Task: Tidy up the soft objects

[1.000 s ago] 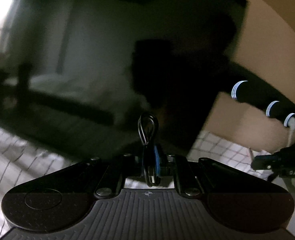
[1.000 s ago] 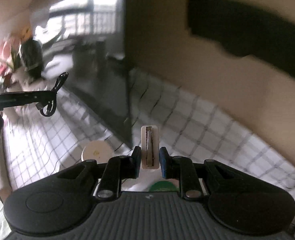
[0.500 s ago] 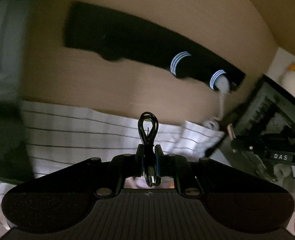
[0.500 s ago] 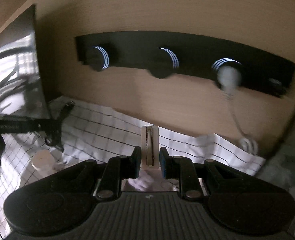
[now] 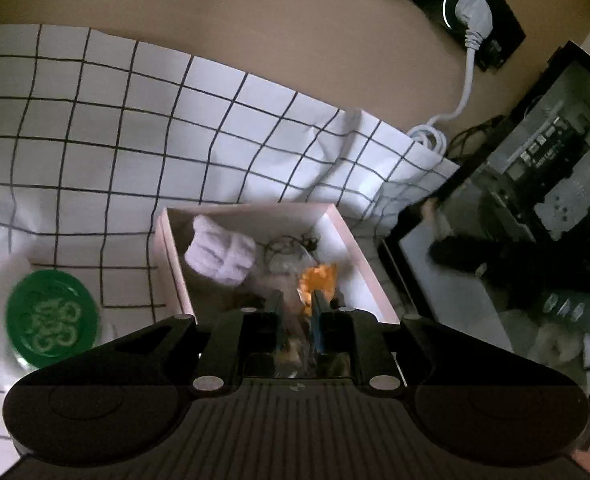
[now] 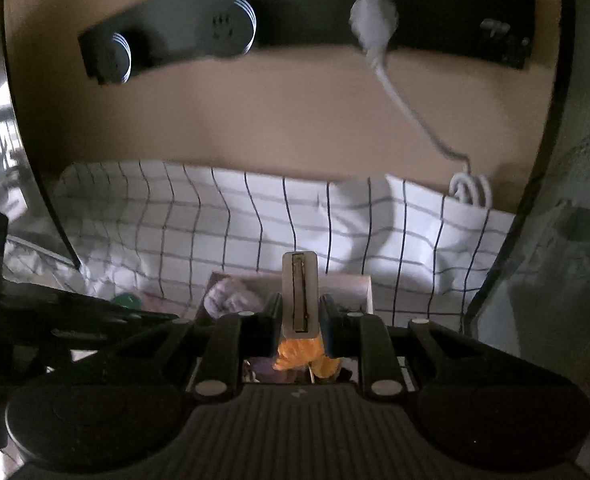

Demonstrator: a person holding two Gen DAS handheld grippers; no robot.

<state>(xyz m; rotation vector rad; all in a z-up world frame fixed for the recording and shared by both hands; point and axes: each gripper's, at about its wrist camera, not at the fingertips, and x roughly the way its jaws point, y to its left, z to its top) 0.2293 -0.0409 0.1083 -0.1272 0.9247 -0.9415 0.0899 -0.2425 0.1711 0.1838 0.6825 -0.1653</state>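
Two views | left tongs (image 5: 297, 312) spread, over box (image 5: 359, 256) | only right shows right tongs (image 6: 299, 316) pinching white adapter (image 6: 299, 292)

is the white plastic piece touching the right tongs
Touching. The right wrist view shows the white plastic piece upright between the right tongs, both fingers pressed against its sides with no gap, above the pink box.

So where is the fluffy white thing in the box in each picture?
Left wrist view: the fluffy white rolled cloth lies in the back left part of the open white box, just above the left gripper.
Right wrist view: it peeks out low and left of centre, beside the beige flat block in the right gripper.
Shared landmark: the white wall plug with its cord.
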